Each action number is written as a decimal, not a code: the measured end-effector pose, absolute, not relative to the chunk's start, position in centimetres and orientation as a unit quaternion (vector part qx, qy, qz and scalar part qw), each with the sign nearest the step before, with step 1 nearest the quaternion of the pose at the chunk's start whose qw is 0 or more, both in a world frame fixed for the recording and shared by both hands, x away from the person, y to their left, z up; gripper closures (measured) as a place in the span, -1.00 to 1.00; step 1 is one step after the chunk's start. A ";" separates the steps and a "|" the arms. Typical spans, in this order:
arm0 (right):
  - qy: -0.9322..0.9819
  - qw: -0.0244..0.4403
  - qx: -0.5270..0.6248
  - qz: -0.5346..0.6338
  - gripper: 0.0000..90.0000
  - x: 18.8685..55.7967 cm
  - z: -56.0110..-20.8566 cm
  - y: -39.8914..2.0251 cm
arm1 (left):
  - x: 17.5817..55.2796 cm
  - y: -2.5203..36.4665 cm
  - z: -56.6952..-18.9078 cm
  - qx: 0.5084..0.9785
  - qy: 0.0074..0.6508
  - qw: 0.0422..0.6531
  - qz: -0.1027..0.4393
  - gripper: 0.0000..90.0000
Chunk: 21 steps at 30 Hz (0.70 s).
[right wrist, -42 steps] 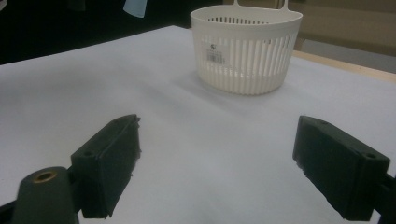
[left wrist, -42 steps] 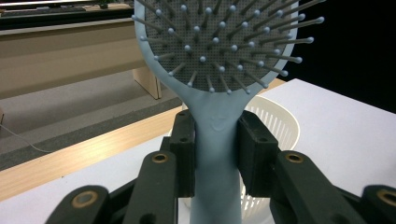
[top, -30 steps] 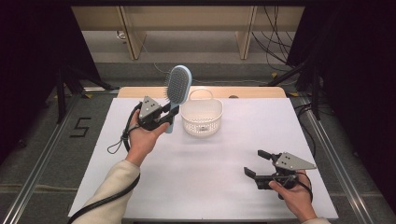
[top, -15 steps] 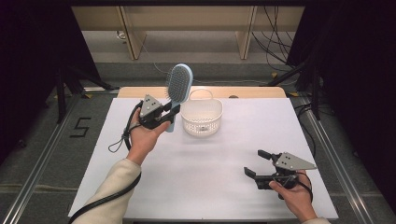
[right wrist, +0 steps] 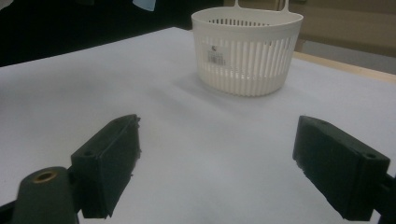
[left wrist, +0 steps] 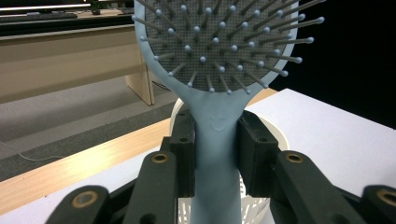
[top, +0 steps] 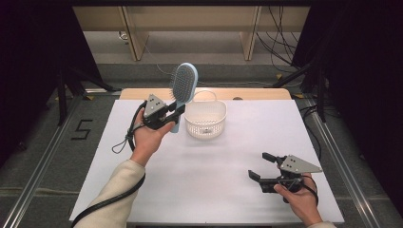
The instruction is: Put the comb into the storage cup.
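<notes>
A light blue hairbrush stands upright above the table's far left, bristles facing left. My left gripper is shut on its handle, both pads pressing the sides just below the bristled head. A white slatted basket sits just right of the brush, and in the right gripper view the basket stands ahead. My right gripper rests near the table's front right, open, with nothing between its pads.
The white table has a wooden strip along its far edge. A cable loops from the left gripper. Floor rails and a "5" marking lie to the left; wooden furniture stands behind.
</notes>
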State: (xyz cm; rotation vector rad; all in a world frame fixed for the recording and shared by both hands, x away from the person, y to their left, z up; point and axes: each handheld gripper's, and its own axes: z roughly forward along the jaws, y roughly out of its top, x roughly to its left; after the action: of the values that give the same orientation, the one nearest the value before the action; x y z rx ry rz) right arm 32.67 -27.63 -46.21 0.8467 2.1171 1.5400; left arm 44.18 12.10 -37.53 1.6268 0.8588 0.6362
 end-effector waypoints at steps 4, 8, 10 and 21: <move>0.757 0.194 0.302 0.547 -0.66 32.7 -46.2 -27.6 | 44.2 12.1 -37.4 0.689 0.364 0.565 0.271 0.55; 0.755 0.193 0.302 0.548 -0.66 32.7 -46.2 -27.6 | 44.3 12.0 -37.3 0.688 0.365 0.566 0.270 0.55; 0.757 0.193 0.303 0.546 -0.65 32.7 -46.2 -27.6 | 44.4 12.0 -37.3 0.687 0.365 0.568 0.269 0.55; 0.757 0.193 0.302 0.546 -0.66 32.7 -46.2 -27.6 | 44.6 11.6 -36.9 0.687 0.360 0.571 0.269 0.55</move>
State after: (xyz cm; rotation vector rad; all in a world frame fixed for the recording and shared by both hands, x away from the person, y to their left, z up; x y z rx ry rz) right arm 32.66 -27.63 -46.19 0.8484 2.1250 1.5320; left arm 44.56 11.58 -36.93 1.6108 0.8457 0.6307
